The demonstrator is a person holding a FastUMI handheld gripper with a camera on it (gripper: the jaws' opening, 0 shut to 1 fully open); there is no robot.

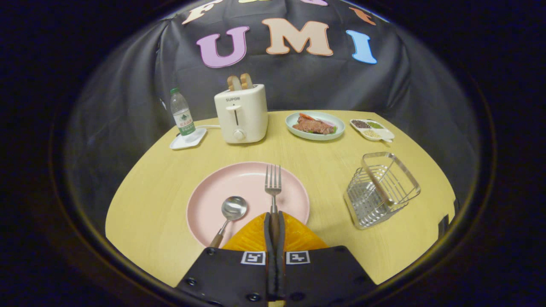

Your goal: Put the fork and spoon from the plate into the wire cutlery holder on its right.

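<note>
Gripper (274, 221): fingers clamped on the fork's handle
Fork (273, 185): tines over pink plate (213, 192)
Spoon (232, 211): on plate, left of fork
Wire cutlery holder (379, 189): right of plate

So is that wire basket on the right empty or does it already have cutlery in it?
Empty: the silver wire cutlery holder holds nothing. The metal fork, pinched in the gripper, and steel spoon lie over the pink plate.

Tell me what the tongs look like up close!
The tongs have two long, thin fingers lying side by side, close together. They stick out of a flat black body with small round screws near its edges. Two little square black-and-white pattern stickers sit on it, one beside each finger. Just ahead of the body is a ribbed orange part shaped like a fan.
</note>
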